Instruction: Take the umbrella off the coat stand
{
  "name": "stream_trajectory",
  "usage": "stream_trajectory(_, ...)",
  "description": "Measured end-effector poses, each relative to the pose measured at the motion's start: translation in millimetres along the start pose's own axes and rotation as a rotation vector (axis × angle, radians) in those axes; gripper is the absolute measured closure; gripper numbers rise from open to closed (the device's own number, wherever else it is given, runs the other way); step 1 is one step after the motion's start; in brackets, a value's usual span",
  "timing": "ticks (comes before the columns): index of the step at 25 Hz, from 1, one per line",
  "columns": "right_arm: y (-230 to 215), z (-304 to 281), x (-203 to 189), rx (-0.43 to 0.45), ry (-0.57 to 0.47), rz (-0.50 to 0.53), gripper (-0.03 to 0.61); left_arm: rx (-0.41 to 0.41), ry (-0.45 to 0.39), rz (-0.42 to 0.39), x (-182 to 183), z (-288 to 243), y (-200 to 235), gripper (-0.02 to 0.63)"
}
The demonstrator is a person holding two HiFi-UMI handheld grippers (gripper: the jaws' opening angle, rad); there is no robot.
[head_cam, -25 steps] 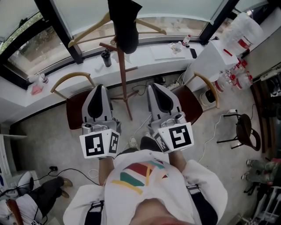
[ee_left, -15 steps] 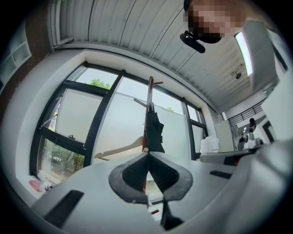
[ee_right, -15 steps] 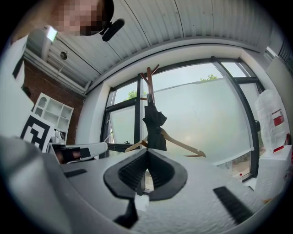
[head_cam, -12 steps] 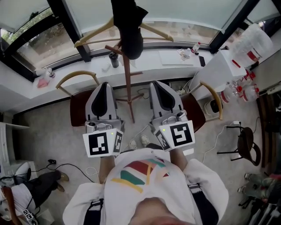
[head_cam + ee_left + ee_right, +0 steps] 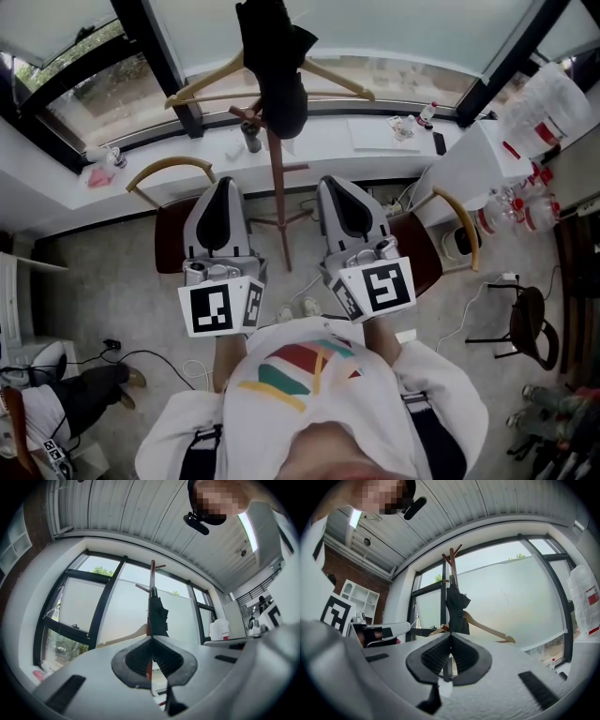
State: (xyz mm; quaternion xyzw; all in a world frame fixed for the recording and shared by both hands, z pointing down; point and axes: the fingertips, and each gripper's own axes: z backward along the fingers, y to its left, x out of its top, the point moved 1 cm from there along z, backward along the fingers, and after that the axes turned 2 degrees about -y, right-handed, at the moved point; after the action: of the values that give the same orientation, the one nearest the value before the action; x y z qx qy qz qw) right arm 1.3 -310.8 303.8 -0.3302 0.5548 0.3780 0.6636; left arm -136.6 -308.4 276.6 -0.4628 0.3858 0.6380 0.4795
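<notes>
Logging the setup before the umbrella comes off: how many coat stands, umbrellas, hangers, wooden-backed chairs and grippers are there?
Coat stand: 1
Black umbrella: 1
Wooden hanger: 1
Chairs: 2
Grippers: 2, left gripper and right gripper
Total: 7

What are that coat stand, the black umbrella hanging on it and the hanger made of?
Coat stand: seemingly wood, reddish-brown, smoothly stained. Umbrella: matte black cloth, probably nylon, hanging in limp folds. Hanger: pale wood, light tan, seemingly unvarnished.
</notes>
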Motion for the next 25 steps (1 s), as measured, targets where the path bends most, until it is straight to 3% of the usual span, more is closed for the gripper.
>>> stream_trajectory(6, -8.3, -10.6, 7.1, -0.003, -0.013, -0.007, 0.578, 0.000, -0.003, 0.002, 2.0, -3.2, 0.8, 0.604)
stream_trajectory(11, -14.0, -41.7, 39.2, 0.046, -0.060, 0.014, 0.577, 0.004, 0.010, 0.009, -1.3, -2.4, 5.5, 0.604)
stream_trajectory(15, -19.6, -76.8, 62.9, 0.086, -0.065, 0.047, 0.485, 0.006, 0.017, 0.024, -2.9, -1.8, 6.7, 0.604)
stream_trajectory(19, -22.7, -111.8, 64.2, 0.148, -0.001, 0.014, 0.376, 0.003, 0.025, 0.038, -4.6, -1.8, 4.0, 0.604)
stream_trajectory(25, -18.9, -146.0, 47.7, 0.203, 0.100, -0.025, 0.330, -0.007, 0.026, 0.051, -17.3, -3.6, 4.6, 0.604)
